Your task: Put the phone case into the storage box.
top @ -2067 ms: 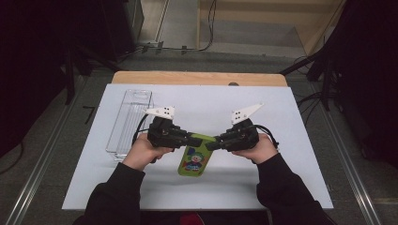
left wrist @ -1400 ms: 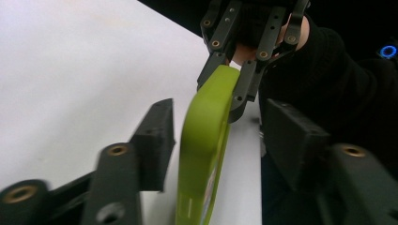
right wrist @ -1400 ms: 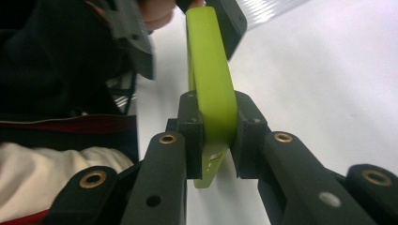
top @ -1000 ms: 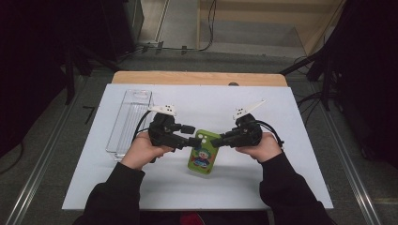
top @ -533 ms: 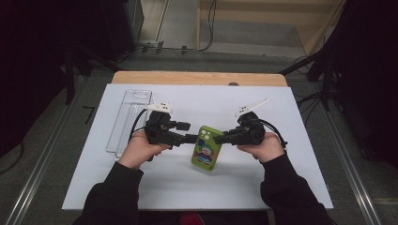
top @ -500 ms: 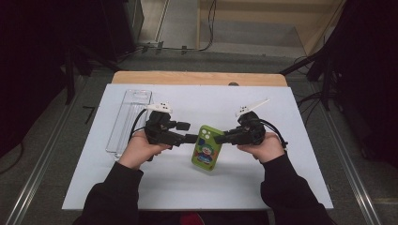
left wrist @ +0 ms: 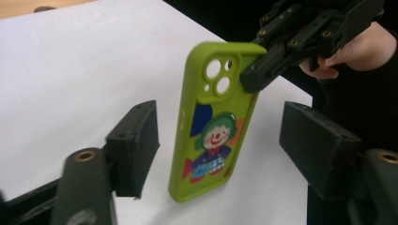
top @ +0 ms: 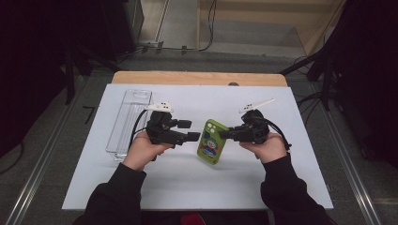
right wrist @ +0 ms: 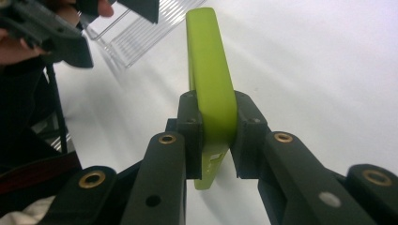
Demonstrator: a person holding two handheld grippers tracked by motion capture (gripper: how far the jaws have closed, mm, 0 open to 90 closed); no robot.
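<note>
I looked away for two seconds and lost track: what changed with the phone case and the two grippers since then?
The left gripper let go of the green phone case; its jaws have just been opening and now stand apart beside it. The right gripper alone holds the case, lifted upright and shifted slightly right. The clear tray and white table stayed as they were.

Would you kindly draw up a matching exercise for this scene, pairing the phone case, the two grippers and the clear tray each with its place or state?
Things:
1. green phone case
2. left gripper
3. right gripper
4. clear plastic tray

States:
A. jaws open, pads off the case
B. lying flat at the table's left
C. clamped on the case's camera end
D. held tilted, lower end at the white table

Pairs: 1-D, 2-A, 3-C, 4-B
</note>
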